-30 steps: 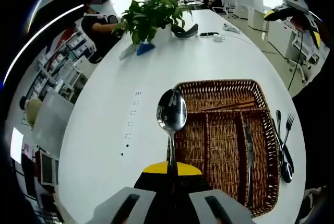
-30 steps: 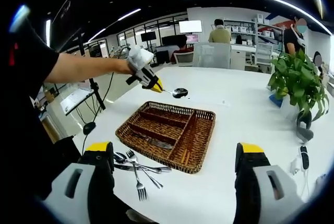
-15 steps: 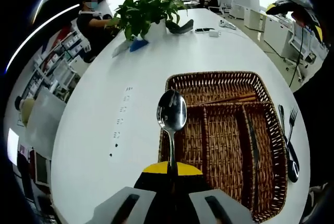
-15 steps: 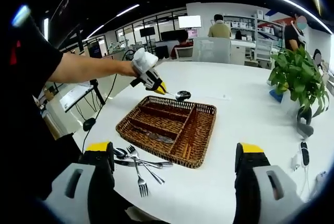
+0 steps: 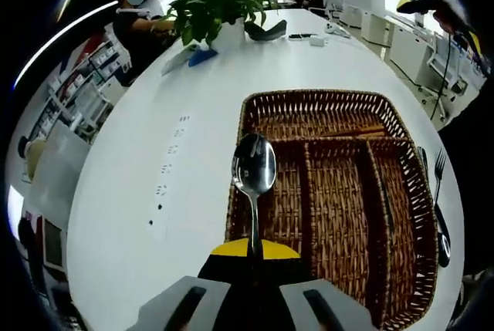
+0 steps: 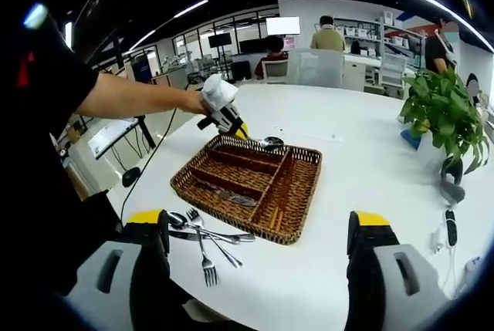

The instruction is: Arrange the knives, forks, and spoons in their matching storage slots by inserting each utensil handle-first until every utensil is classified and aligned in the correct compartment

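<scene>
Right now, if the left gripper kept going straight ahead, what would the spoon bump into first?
Probably the basket. The left gripper holds the spoon bowl-forward over the basket's near-left corner, pointing along its left compartment. Height is hard to judge, so it might pass above the rim.

The spoon (image 5: 253, 167) gleamed, polished mirror-bright metal. The basket (image 5: 332, 126) showed rough brown woven wicker. The table (image 5: 147, 161) looked smooth, matt white. At three o'clock, a fork (image 5: 439, 167) shone, glossy metal.
</scene>
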Tool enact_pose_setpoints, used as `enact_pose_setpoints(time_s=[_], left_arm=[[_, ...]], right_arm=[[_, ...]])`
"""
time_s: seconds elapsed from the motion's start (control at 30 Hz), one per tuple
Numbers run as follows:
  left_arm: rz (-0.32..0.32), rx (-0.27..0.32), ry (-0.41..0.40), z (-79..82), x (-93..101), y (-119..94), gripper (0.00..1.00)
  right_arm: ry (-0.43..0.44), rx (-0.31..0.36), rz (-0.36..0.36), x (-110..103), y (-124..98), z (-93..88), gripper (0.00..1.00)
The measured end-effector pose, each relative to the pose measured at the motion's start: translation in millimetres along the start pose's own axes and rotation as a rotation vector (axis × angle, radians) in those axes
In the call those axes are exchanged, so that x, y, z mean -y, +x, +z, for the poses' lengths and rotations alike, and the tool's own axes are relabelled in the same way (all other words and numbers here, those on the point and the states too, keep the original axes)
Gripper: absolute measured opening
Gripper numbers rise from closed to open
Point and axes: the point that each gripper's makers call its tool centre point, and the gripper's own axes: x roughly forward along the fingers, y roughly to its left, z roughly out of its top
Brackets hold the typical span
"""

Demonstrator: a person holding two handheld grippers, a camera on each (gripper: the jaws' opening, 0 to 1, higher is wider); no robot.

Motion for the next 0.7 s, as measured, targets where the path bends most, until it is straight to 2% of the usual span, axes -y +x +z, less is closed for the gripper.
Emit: enact_pose_setpoints(time_s=[0.33,0.7], left_arm=[[-0.024,-0.017,-0.005,-11.7,8.9,22.9,0.0],[-0.032,-0.024,-0.028,-15.8,7.3,31.0,0.0]], right_arm=[[0.015,0.005,-0.014,4.5,-1.7,-2.2,0.98],[0.029,-0.013,-0.013,4.5,0.1,-7.2,0.97]])
